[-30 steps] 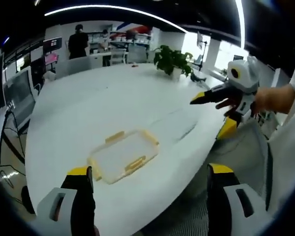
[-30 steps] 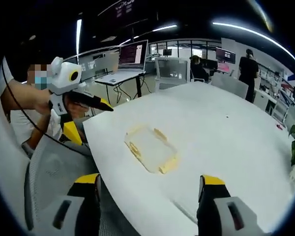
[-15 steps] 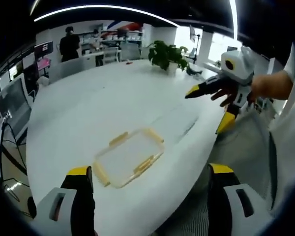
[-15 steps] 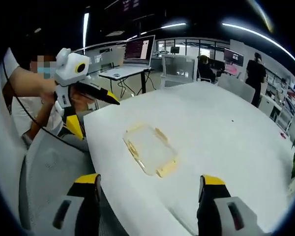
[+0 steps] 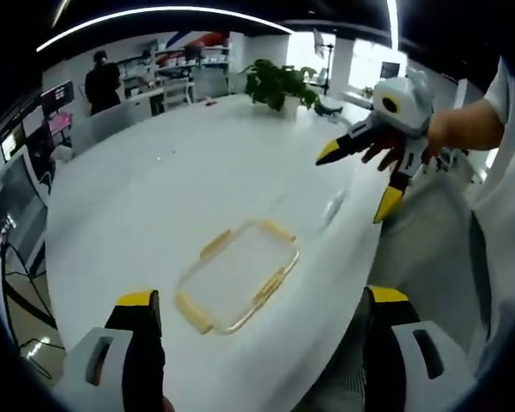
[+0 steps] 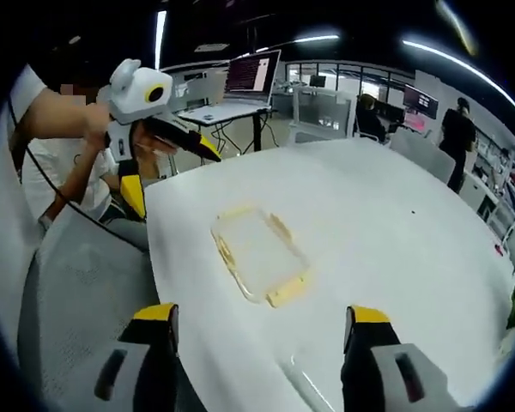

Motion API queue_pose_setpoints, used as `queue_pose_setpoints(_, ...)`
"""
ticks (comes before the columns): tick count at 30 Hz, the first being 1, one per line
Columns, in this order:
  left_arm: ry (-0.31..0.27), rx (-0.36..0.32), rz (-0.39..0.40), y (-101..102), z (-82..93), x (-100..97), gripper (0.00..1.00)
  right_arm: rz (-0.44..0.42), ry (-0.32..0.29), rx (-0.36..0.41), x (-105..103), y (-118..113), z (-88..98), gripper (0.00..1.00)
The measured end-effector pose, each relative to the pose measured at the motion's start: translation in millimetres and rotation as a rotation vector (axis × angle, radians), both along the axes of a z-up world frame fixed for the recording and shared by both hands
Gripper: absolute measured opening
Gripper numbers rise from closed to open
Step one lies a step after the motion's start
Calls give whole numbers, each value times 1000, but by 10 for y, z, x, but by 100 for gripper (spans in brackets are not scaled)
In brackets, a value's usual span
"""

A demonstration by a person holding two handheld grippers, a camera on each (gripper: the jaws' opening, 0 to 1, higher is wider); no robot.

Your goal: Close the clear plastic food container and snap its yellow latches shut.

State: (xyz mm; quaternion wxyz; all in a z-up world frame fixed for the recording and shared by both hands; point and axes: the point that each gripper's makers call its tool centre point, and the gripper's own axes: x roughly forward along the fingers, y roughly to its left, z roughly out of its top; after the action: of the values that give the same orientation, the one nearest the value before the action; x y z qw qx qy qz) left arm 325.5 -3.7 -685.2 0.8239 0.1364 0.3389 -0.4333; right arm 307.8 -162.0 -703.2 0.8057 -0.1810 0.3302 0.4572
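A clear plastic food container [image 5: 238, 275] with yellow latches along its sides lies flat on the white table [image 5: 146, 197], near the edge. My left gripper [image 5: 262, 348] is open and held back from it, nothing between the jaws. In the left gripper view my right gripper [image 5: 356, 180] hovers open above the table edge, right of the container. The right gripper view has the container [image 6: 257, 253] ahead of my open right gripper [image 6: 262, 339], and the left gripper [image 6: 173, 178] open at upper left, in a person's hand. Neither gripper touches the container.
A potted plant [image 5: 279, 84] stands at the table's far end and a person [image 5: 101, 81] stands beyond it. A grey chair [image 6: 77, 283] sits against the table edge. A desk with an open laptop [image 6: 249, 81] is behind. The white table [image 6: 369, 223] stretches wide past the container.
Both views have shifted with the hands and look down more steeply on the container. Each gripper has edged a little further over the table. The container lies where it was.
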Motion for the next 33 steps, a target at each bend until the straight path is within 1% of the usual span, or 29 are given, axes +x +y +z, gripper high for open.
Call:
queue_pose_setpoints(3, -4, 19, -43, 4, -11, 25, 97, 15, 5, -5, 42, 23, -14, 80)
queue_pose_setpoints(4, -14, 38, -67, 21, -23, 41, 97, 31, -11, -10, 78, 39, -6, 80)
queue_pose_setpoints(6, -28, 59, -97, 37, -35, 61, 97, 43, -15, -30, 114, 46, -15, 79)
queue_pose_setpoints(8, -29, 70, -121, 51, -54, 72, 97, 57, -16, -48, 161, 59, -27, 79)
queue_pose_setpoints(9, -45, 78, -148, 56, -55, 88, 95, 64, -16, -58, 189, 64, -43, 79)
queue_pose_setpoints(11, -60, 78, -161, 56, -55, 104, 94, 80, -32, -81, 231, 60, -63, 79)
queue_pose_setpoints(12, -54, 75, -161, 62, -70, 110, 94, 85, -37, -85, 254, 67, -73, 79)
queue_pose_setpoints(14, -47, 65, -168, 53, -89, 121, 96, 91, -26, -84, 283, 77, -96, 79)
queue_pose_setpoints(16, -43, 73, -190, 47, -116, 111, 95, 105, -24, -92, 299, 80, -122, 79)
queue_pose_setpoints(17, -41, 94, -209, 56, -152, 104, 95, 120, -21, -104, 305, 76, -151, 80)
queue_pose_setpoints(18, -40, 122, -231, 76, -193, 97, 95, 155, -27, -117, 293, 81, -180, 81)
queue_pose_setpoints(21, -35, 131, -248, 79, -241, 102, 95, 222, -32, -160, 256, 66, -240, 81)
queue_pose_setpoints(22, -28, 136, -253, 86, -273, 106, 95, 228, -38, -156, 263, 73, -252, 81)
queue_pose_setpoints(24, -31, 150, -279, 98, -328, 112, 95, 224, -22, -146, 278, 73, -273, 81)
queue_pose_setpoints(26, -21, 163, -287, 121, -376, 128, 95, 218, -15, -146, 306, 71, -299, 82)
queue_pose_setpoints(28, -9, 145, -303, 108, -385, 135, 95, 221, -13, -155, 331, 68, -329, 82)
queue_pose_setpoints(29, 2, 149, -311, 107, -395, 136, 95, 225, -15, -161, 348, 68, -343, 82)
queue_pose_setpoints(31, 6, 152, -321, 105, -417, 152, 96, 227, -17, -164, 377, 73, -358, 83)
queue_pose_setpoints(33, 3, 179, -351, 117, -456, 166, 96, 235, -8, -168, 390, 82, -381, 83)
